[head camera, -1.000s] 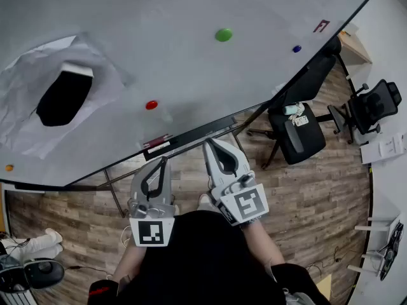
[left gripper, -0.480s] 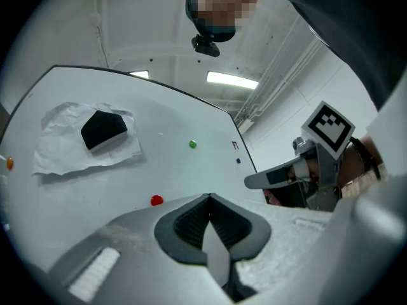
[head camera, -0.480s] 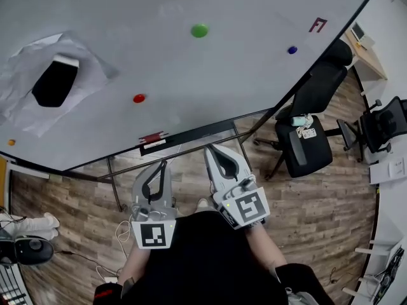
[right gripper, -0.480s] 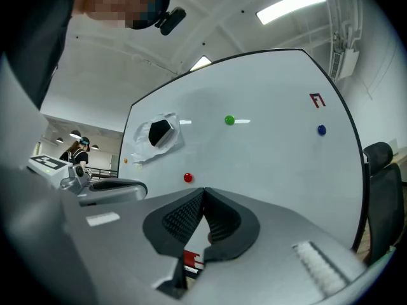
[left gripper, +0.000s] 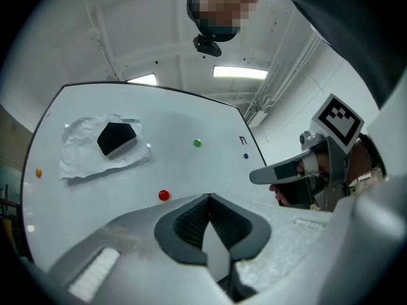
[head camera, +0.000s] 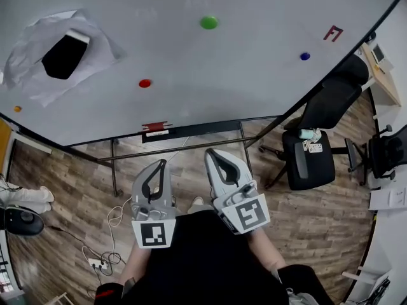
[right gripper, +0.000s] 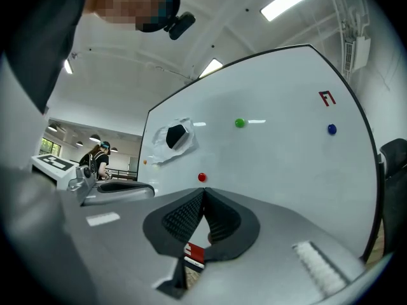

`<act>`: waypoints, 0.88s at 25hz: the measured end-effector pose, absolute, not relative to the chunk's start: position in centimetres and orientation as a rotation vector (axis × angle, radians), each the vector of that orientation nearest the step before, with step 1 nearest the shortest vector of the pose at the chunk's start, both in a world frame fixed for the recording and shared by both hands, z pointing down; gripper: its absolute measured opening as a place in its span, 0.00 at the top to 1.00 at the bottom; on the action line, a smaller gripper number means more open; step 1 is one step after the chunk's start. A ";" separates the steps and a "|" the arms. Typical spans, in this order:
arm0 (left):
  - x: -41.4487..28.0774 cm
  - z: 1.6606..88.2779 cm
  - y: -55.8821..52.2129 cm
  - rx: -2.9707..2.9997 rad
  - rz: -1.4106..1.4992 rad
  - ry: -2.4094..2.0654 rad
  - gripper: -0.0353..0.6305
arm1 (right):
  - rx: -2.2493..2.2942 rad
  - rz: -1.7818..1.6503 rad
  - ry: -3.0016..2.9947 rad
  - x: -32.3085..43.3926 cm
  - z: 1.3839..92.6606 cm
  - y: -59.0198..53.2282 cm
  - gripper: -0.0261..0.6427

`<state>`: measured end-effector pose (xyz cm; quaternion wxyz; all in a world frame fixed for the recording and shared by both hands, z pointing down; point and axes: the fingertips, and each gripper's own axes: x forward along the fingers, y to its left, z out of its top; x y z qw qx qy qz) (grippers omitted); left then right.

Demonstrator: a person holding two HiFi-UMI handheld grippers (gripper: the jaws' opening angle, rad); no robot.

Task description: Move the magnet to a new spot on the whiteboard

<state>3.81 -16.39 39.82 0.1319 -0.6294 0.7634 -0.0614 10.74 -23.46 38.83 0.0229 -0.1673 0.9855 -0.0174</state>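
We are standing on a wood floor [head camera: 70,189] facing the whiteboard [head camera: 254,75], holding the left tongs [head camera: 162,164] and right tongs [head camera: 210,153] closed and empty, well below its lower edge. The red magnet [head camera: 145,83] is sitting amid bare board.

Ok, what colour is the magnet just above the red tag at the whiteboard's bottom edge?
That magnet is red; the head view shows it best.

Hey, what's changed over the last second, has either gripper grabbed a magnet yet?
Only the view shifted: the whiteboard sits higher in the head view, with more floor showing. Nothing was grabbed or released. The left gripper and right gripper stay shut and empty; the red magnet, green magnet and blue magnet keep their spots.
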 end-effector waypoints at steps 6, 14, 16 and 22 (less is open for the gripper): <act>3.6 39.9 -15.7 -1.787 -0.198 2.254 0.94 | -0.462 -0.026 3.035 10.9 38.6 -22.6 0.96; 4.8 39.9 -16.1 -1.805 -0.200 2.229 0.94 | -0.456 -0.025 3.046 11.4 38.9 -22.3 0.96; 4.9 39.9 -16.1 -1.806 -0.207 2.224 0.94 | -0.456 -0.023 3.053 11.5 39.1 -22.1 0.96; 4.5 39.8 -16.0 -1.791 -0.205 2.234 0.94 | -0.464 -0.022 3.055 11.4 39.2 -22.3 0.96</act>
